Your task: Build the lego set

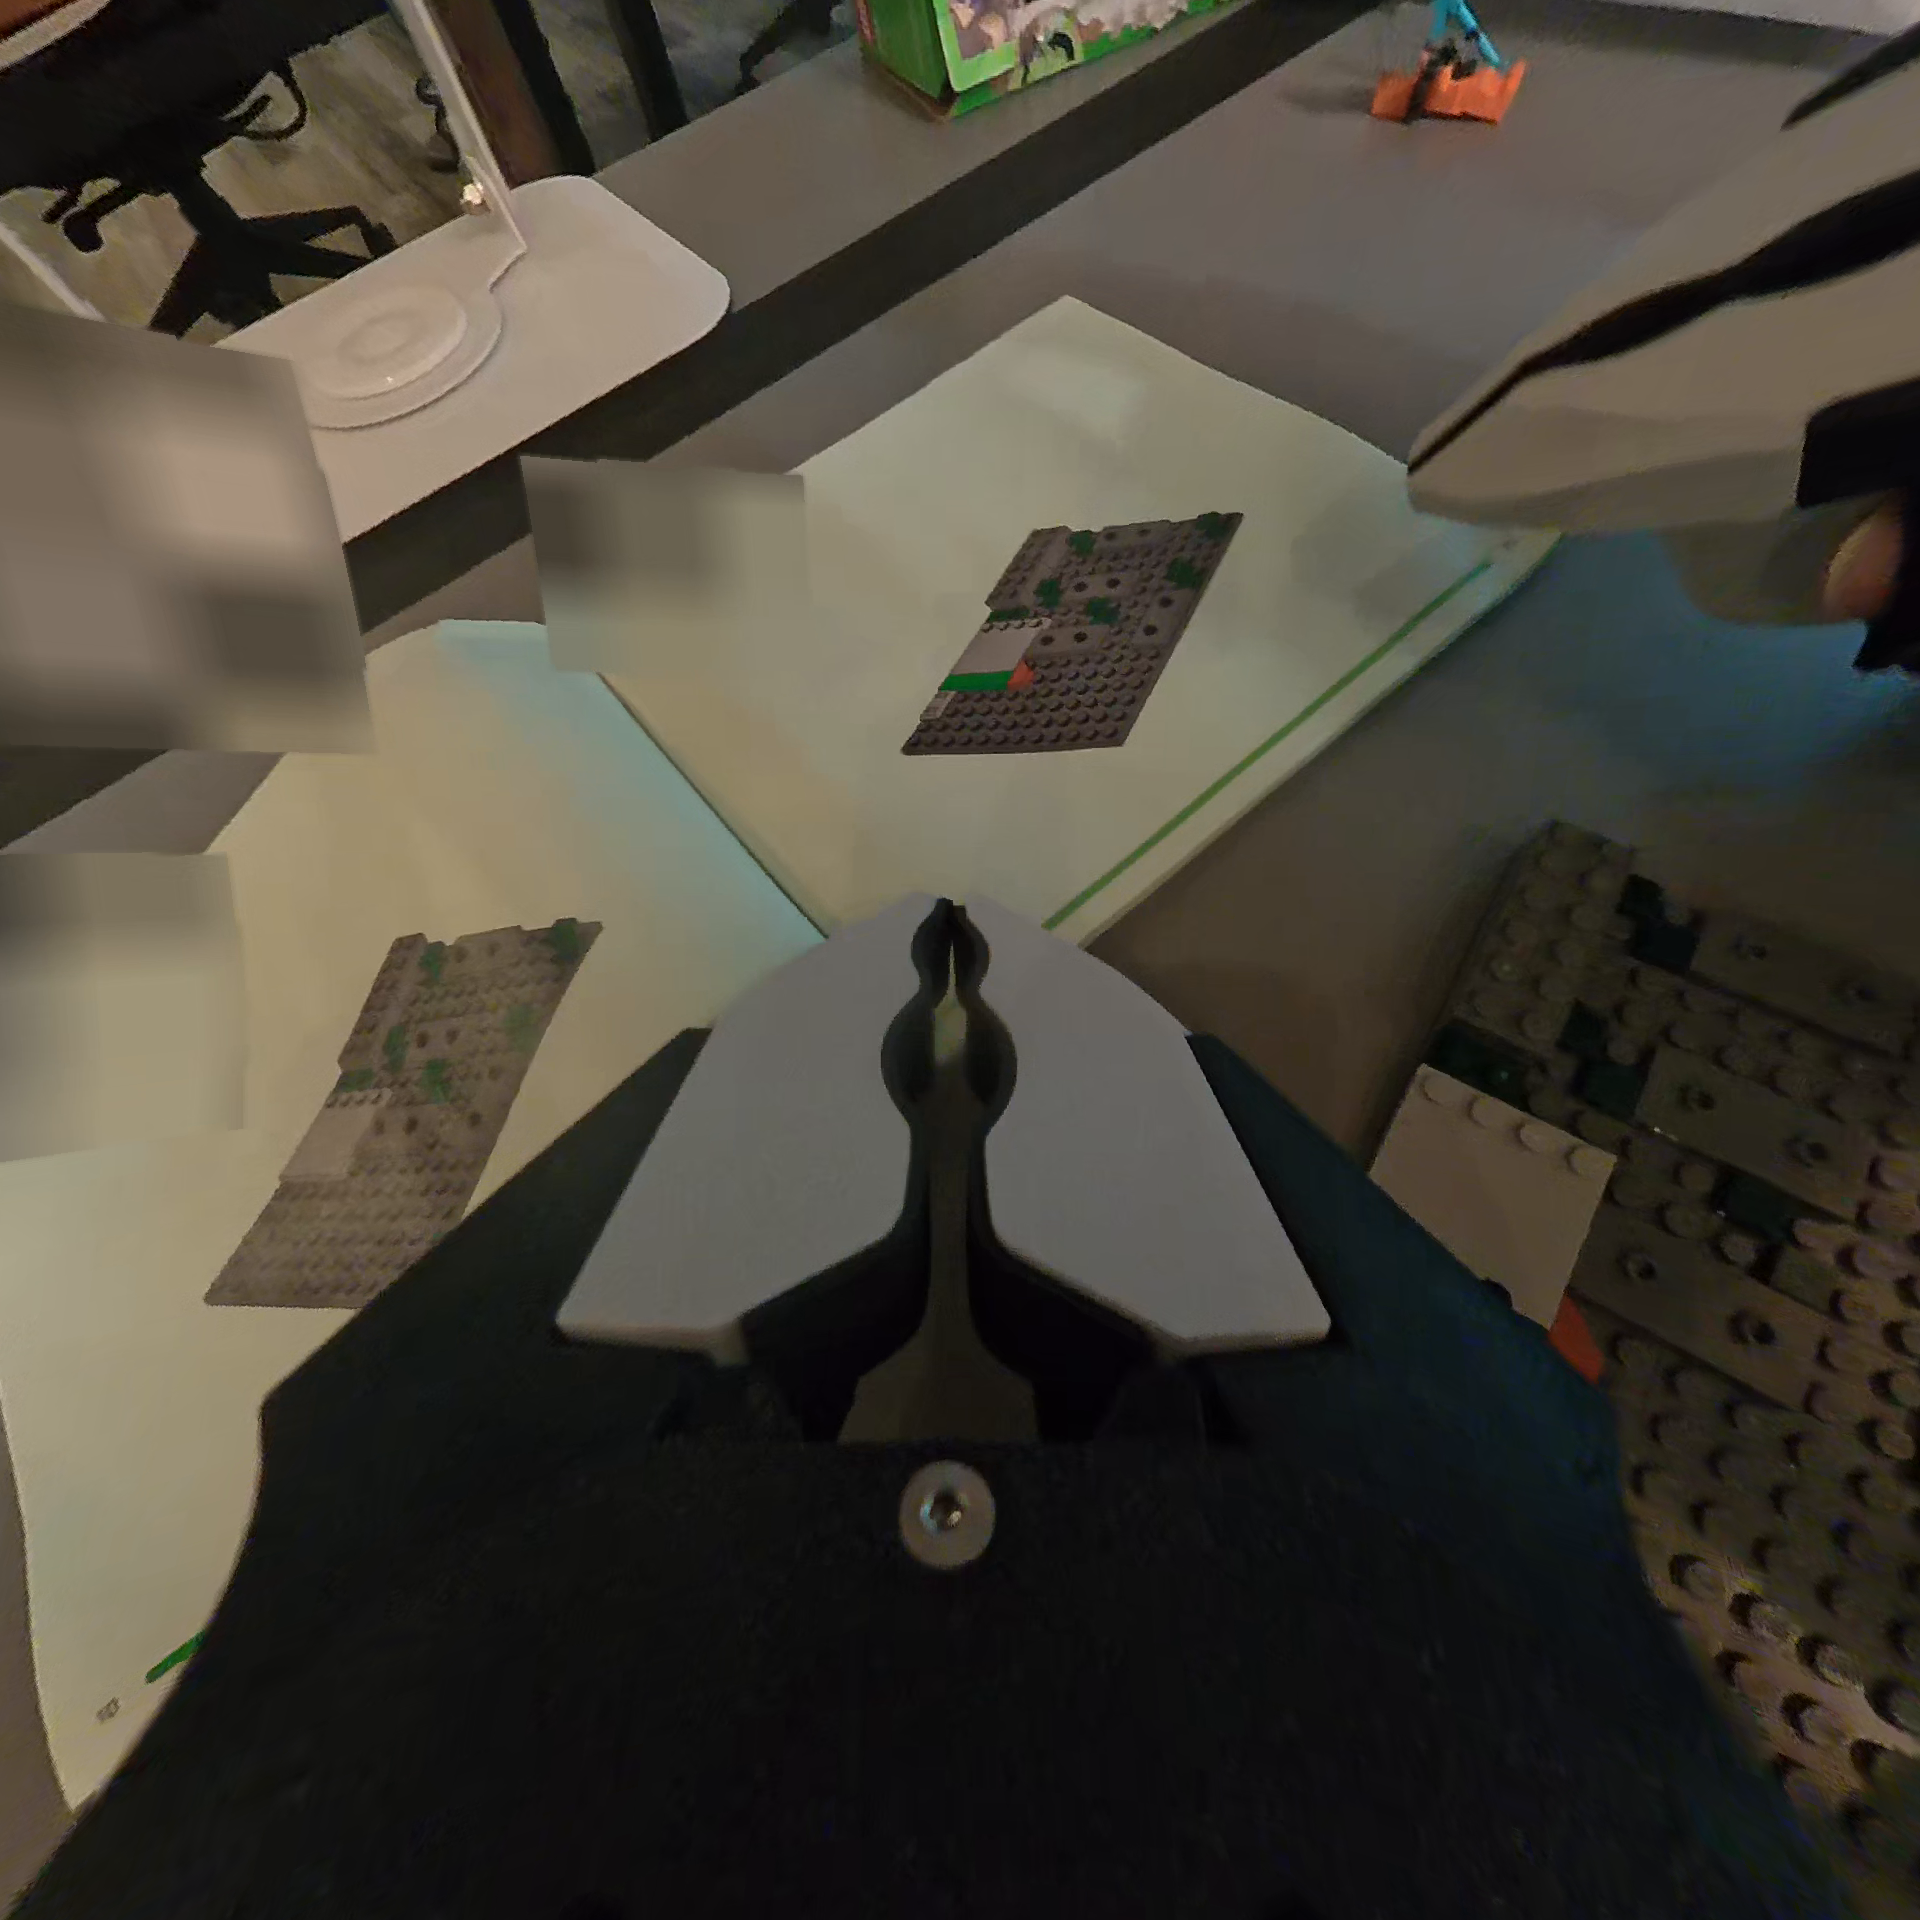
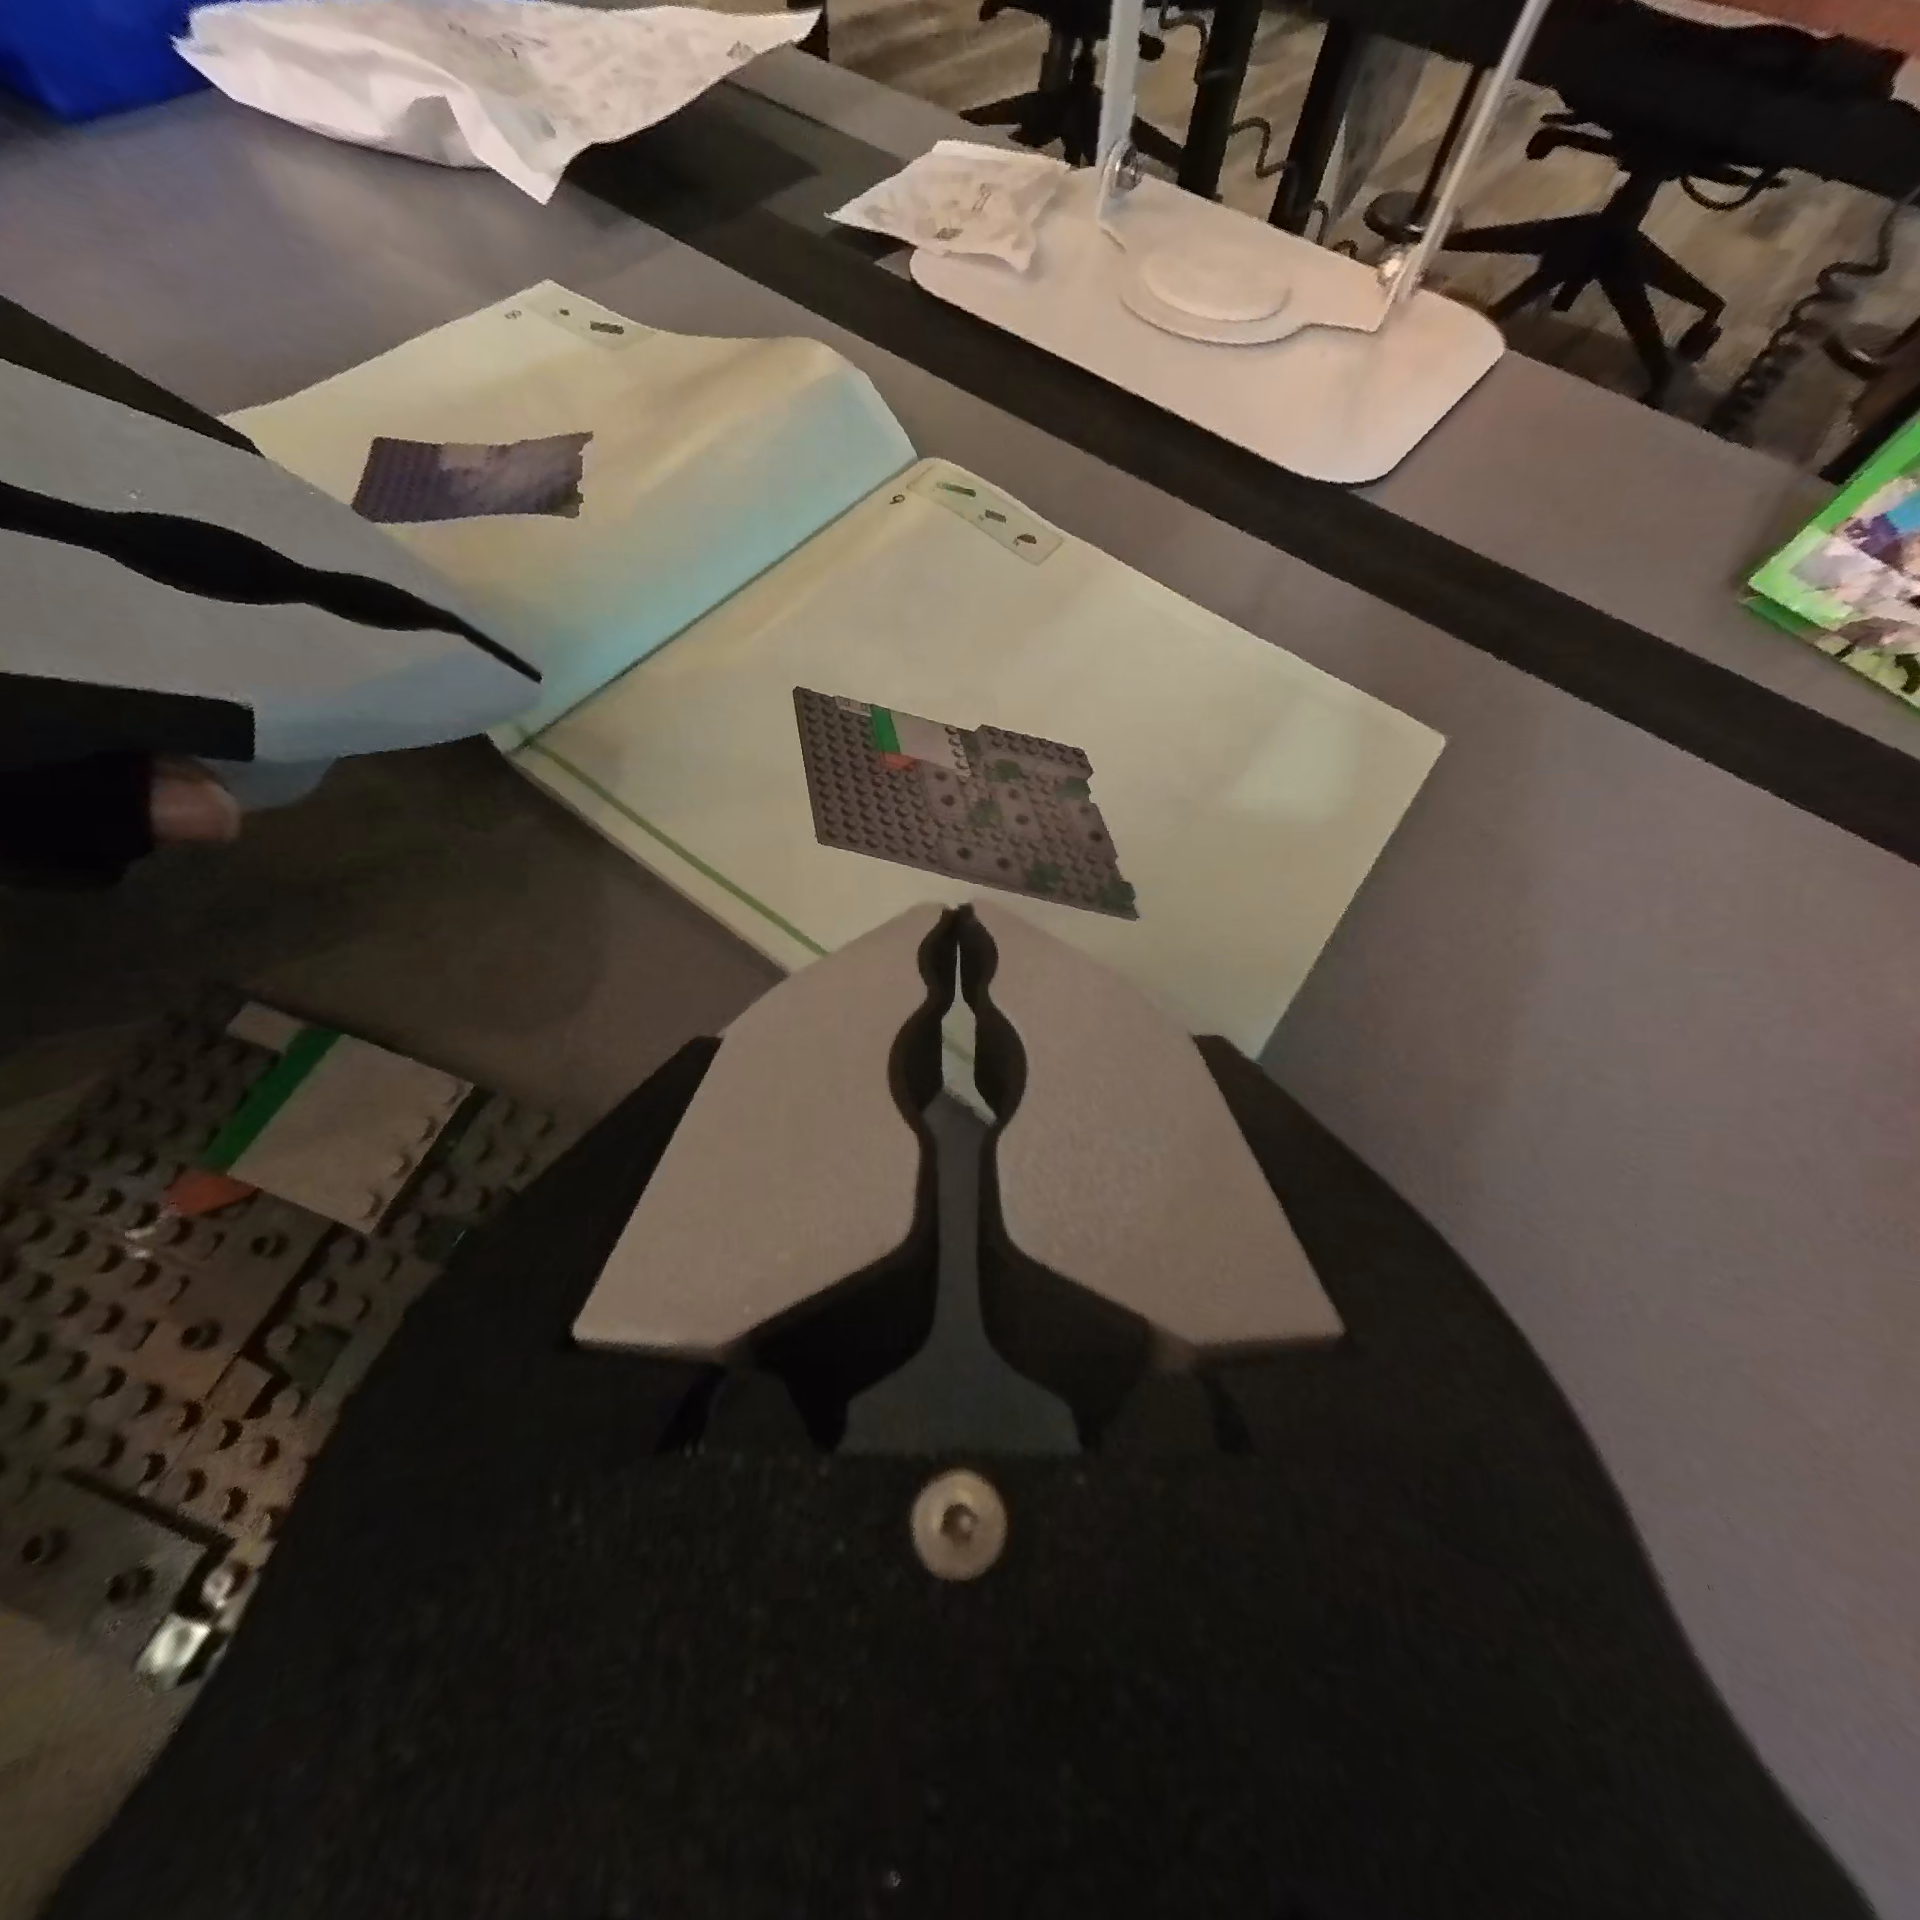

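Observation:
The open instruction booklet (image 1: 935,540) lies on the grey table; it also shows in the right wrist view (image 2: 1091,665). The dark grey studded Lego base (image 1: 1745,1299) sits at the right, with a light grey plate (image 1: 1496,1184) and a small red piece (image 1: 1574,1340) on it. In the right wrist view the base (image 2: 156,1299) lies at the left with the light grey plate (image 2: 353,1122), a green strip (image 2: 275,1091) and the red piece (image 2: 203,1193). My left gripper (image 1: 948,914) is shut and empty above the booklet's near edge. My right gripper (image 2: 958,916) is shut and empty over the booklet. Each gripper shows in the other's view: the right one (image 1: 1455,457), the left one (image 2: 520,675).
A white lamp base (image 1: 478,312) stands beyond the booklet, also in the right wrist view (image 2: 1247,353). A green Lego box (image 1: 997,52) and a small orange and teal model (image 1: 1455,73) stand at the back. White crumpled bags (image 2: 468,73) lie far left. Office chairs stand beyond the table. There is about 12 cm between the tips of the two grippers. My left gripper's tips are some 12 cm from the red piece (image 2: 203,1193). It is also in sight in the left wrist view (image 1: 1590,1362).

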{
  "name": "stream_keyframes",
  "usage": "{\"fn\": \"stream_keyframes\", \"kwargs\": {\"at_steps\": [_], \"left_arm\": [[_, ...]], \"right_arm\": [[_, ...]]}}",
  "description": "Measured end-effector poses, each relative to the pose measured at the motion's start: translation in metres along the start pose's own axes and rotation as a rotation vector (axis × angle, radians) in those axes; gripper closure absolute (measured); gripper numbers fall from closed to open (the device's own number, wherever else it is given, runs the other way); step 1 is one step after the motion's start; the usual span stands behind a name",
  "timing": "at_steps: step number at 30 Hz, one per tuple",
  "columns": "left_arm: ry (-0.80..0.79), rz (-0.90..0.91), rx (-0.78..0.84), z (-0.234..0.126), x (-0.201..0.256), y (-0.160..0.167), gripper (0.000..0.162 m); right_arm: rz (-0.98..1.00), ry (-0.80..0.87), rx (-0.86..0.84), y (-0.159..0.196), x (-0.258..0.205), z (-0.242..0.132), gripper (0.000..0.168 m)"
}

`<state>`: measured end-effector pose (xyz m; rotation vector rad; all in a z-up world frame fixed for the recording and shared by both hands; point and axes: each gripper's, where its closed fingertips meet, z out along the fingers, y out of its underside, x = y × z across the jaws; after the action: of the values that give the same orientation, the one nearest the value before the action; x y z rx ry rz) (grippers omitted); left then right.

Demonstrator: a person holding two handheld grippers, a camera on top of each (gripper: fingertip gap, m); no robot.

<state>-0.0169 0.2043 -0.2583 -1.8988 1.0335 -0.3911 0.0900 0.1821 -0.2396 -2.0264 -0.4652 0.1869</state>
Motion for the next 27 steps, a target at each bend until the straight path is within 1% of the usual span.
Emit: {"fn": "stream_keyframes", "kwargs": {"at_steps": [4, 6, 10, 13, 16, 17, 20, 22, 27], "left_arm": [[-0.003, 0.018, 0.003, -0.001, 0.001, -0.001, 0.162], [-0.009, 0.035, 0.001, -0.004, 0.0, -0.001, 0.162], [-0.038, 0.051, 0.033, -0.016, -0.006, -0.004, 0.162], [-0.042, 0.041, 0.041, -0.018, -0.01, -0.004, 0.162], [-0.045, 0.044, 0.055, -0.02, -0.013, -0.007, 0.162], [-0.045, 0.048, 0.06, -0.02, -0.014, -0.007, 0.162], [-0.046, 0.058, 0.066, -0.02, -0.016, -0.008, 0.154], [-0.041, 0.06, 0.067, -0.018, -0.016, -0.008, 0.152], [-0.039, 0.08, 0.057, -0.014, -0.017, -0.007, 0.152]], "right_arm": [[-0.036, -0.013, 0.021, 0.001, 0.004, -0.006, 0.166], [-0.06, -0.039, 0.009, 0.006, 0.006, -0.009, 0.162], [-0.112, -0.036, 0.011, 0.009, 0.019, -0.018, 0.156], [-0.139, -0.06, -0.01, 0.014, 0.026, -0.022, 0.147], [-0.225, -0.105, -0.036, 0.018, 0.032, -0.025, 0.136], [-0.259, -0.135, -0.047, 0.02, 0.031, -0.026, 0.135], [-0.355, -0.228, -0.111, 0.032, 0.028, -0.026, 0.136], [-0.393, -0.284, -0.147, 0.039, 0.025, -0.024, 0.135], [-0.501, -0.361, -0.196, 0.048, 0.029, -0.015, 0.135]]}}
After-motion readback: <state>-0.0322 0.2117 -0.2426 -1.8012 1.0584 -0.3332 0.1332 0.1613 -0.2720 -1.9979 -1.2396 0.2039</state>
